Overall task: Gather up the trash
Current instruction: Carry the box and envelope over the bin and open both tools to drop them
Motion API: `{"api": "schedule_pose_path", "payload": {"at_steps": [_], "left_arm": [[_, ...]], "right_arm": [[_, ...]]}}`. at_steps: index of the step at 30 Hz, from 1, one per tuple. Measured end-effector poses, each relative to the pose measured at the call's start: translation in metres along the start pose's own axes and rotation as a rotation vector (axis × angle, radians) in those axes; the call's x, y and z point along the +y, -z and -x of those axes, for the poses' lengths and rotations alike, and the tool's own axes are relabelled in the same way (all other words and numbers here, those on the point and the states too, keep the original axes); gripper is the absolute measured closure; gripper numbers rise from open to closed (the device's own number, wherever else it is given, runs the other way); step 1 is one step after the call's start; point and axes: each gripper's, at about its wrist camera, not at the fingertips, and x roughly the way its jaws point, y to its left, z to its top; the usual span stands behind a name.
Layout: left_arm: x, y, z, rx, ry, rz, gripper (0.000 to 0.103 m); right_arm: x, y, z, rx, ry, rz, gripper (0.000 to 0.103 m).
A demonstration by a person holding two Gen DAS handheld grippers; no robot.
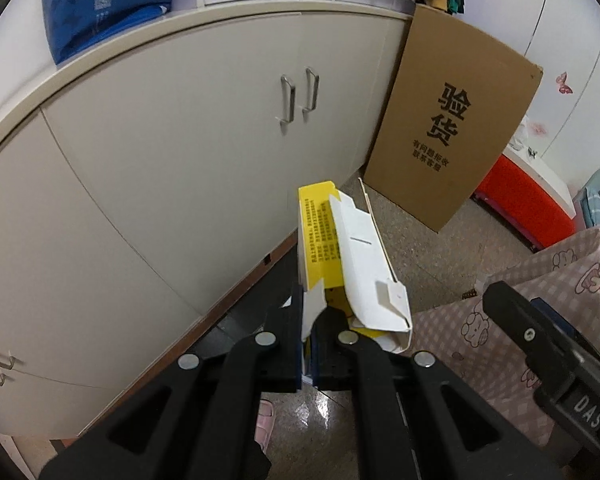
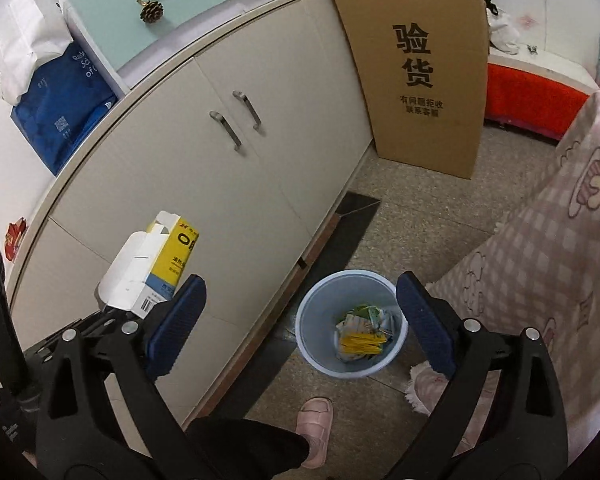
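The cream cabinet ran along the left; a pale blue bin stood near it on the floor, already holding wrappers. The left gripper was clamped on a yellow-and-white carton, left of the bin. The right gripper stood wide and empty. Judgement: centre the carton over the rim before letting go.

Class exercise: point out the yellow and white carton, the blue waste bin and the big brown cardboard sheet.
yellow and white carton (image 1: 320, 240): left wrist view, on its yellow printed side.
blue waste bin (image 2: 320, 320): right wrist view, on its inner wall.
brown cardboard sheet (image 2: 420, 140): right wrist view, below its print.
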Motion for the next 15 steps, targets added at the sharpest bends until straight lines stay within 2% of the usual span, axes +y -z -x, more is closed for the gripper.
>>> {"api": "schedule_pose_path", "payload": {"at_steps": [8, 15], "left_arm": [[-0.018, 0.002, -0.001, 0.004, 0.014, -0.039, 0.100], [-0.029, 0.000, 0.003, -0.003, 0.018, -0.058, 0.100]], "right_arm": [[-0.005, 0.000, 0.019, -0.051, 0.053, 0.013, 0.009], [-0.012, 0.001, 0.036, -0.103, 0.062, 0.004, 0.009]]}}
